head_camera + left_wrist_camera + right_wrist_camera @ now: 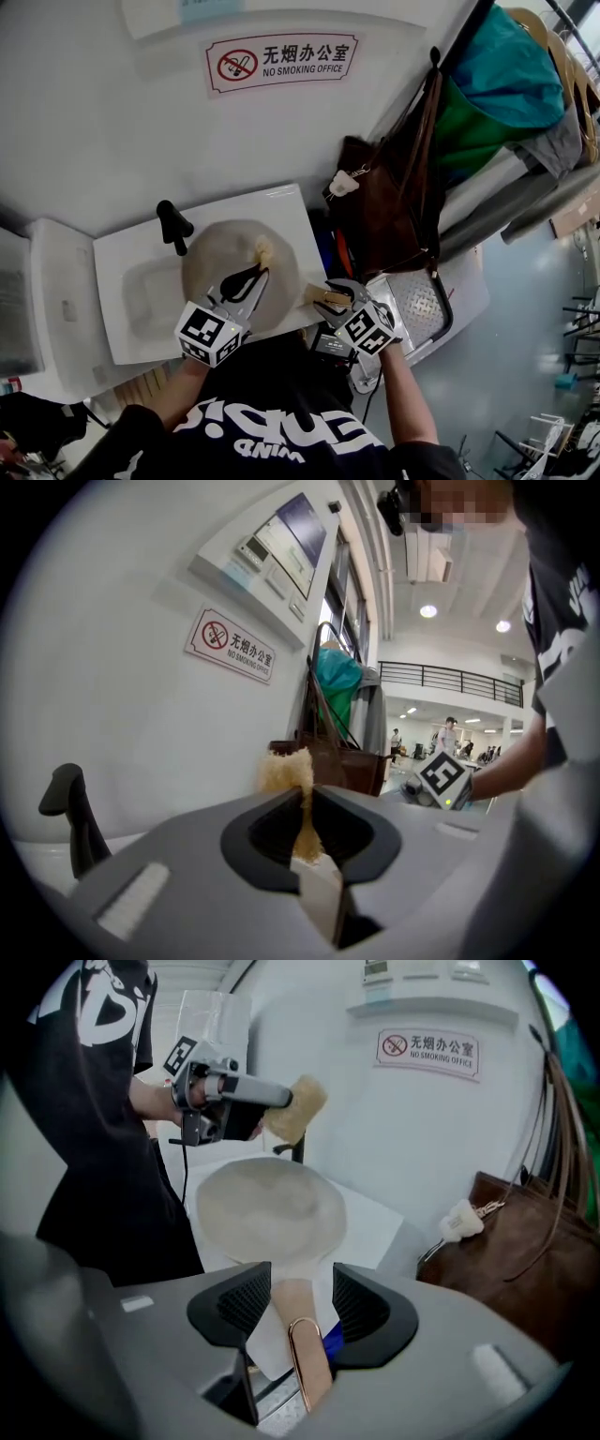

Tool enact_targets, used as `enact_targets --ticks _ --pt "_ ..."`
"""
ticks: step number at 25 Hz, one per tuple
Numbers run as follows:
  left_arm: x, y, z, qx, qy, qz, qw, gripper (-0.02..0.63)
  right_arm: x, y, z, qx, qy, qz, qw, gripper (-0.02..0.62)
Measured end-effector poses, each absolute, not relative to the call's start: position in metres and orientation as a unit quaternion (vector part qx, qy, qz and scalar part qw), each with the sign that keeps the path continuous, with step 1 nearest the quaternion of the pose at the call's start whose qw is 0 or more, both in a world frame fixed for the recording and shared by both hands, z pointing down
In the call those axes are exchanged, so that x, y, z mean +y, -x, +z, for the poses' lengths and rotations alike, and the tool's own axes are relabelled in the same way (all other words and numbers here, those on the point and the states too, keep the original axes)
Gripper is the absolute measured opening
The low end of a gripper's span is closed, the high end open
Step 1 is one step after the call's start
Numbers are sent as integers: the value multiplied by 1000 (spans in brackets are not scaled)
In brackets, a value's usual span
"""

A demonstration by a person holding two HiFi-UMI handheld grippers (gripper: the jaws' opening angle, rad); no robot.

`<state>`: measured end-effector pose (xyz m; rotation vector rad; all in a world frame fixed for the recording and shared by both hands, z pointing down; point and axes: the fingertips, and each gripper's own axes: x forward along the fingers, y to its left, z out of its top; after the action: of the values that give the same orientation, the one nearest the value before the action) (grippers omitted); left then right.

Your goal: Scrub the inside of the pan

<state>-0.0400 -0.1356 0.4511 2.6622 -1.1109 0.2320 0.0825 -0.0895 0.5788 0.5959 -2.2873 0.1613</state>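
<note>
A pale beige pan [220, 258] lies over the white sink [131, 253], with its wooden handle [317, 295] pointing right. My left gripper [253, 277] hovers over the pan's right part, shut on a yellowish sponge [265, 251]. In the left gripper view the sponge [286, 772] sticks up from the pinched jaws of this gripper [307, 827]. My right gripper [291, 1297] is open. The handle [302, 1335], with its copper loop, lies between the jaws, and a gap shows at the right pad. The pan [272, 1208] lies just beyond.
A black faucet [173, 225] stands at the sink's back left. A brown bag [384, 216] hangs to the right of the sink, under coats on hangers. A metal rack [417, 309] sits by the right gripper. The white wall carries a no-smoking sign [281, 61].
</note>
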Motion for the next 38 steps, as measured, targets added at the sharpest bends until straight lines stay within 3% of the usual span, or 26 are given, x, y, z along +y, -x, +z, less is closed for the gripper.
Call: enact_targets --ticks 10,38 --pt "-140 50 462 -389 -907 91 134 31 -82 -93 646 -867 -181 74 458 192" --pt "-132 47 470 -373 -912 111 126 31 -83 -91 655 -842 -124 86 518 187"
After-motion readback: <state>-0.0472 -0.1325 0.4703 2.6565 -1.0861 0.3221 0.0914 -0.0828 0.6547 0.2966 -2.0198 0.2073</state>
